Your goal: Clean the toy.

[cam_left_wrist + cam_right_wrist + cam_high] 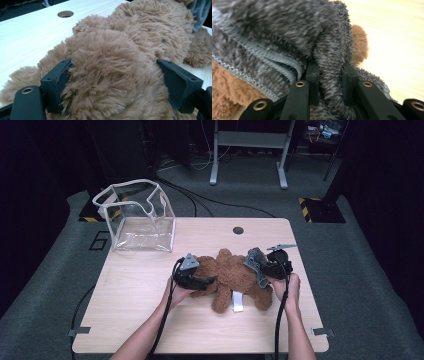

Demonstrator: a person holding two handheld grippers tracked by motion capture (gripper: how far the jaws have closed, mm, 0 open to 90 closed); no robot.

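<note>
on the middle of the wooden surface (150, 285), seen from above, a brown plush bear (232, 275) lies between both hands, a clear bag (136, 217) standing well behind. in the left gripper view, the left hand-held gripper (113, 85) clamps wide around the bear's furry body. in the right gripper view, the right hand-held gripper (330, 82) pinches a fold of grey fuzzy cloth (287, 37) lying against the bear.
</note>
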